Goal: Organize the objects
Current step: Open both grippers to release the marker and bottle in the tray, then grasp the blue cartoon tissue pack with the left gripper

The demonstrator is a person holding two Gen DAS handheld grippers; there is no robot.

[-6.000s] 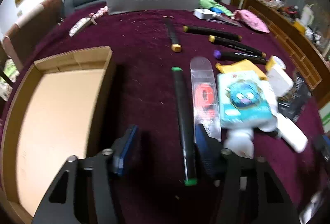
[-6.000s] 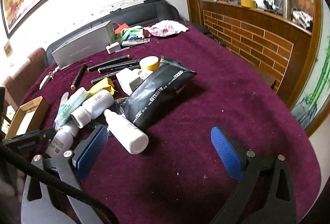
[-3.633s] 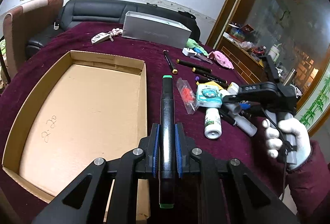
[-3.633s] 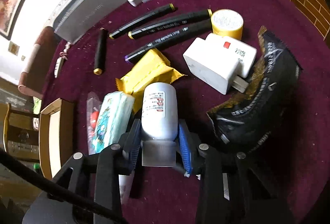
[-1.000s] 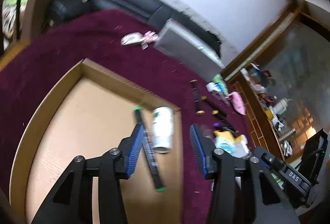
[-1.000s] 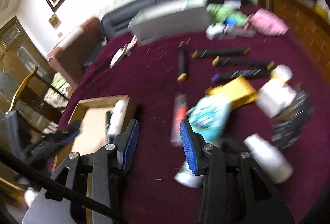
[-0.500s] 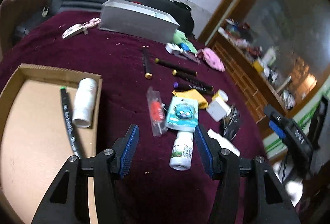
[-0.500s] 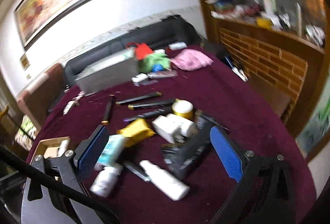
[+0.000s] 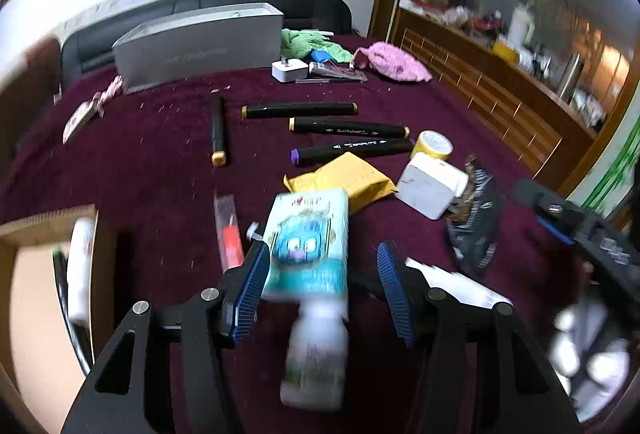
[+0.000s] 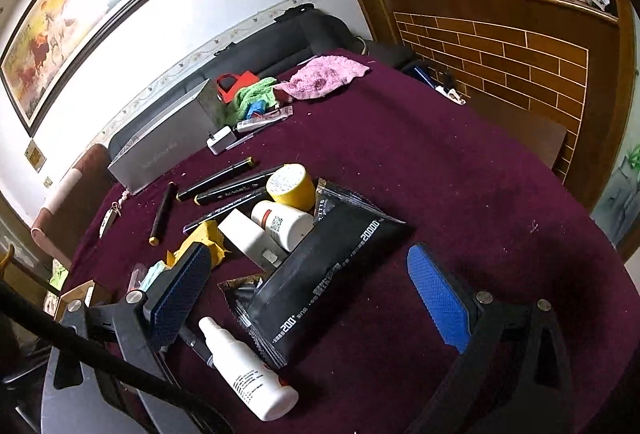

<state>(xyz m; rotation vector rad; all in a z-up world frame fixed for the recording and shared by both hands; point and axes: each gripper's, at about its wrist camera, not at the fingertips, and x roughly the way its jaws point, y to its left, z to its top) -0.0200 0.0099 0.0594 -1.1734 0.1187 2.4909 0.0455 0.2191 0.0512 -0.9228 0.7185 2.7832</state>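
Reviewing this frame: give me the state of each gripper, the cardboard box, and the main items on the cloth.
Left gripper: open, around the tissue pack.
Right gripper: open, empty, above the black pouch.
Cardboard box: open, holding a white bottle and a marker.
Spray bottle: lying down.

White bottle [image 9: 79, 266] and green-tipped marker [image 9: 64, 298] lie inside the cardboard box [image 9: 48, 224].
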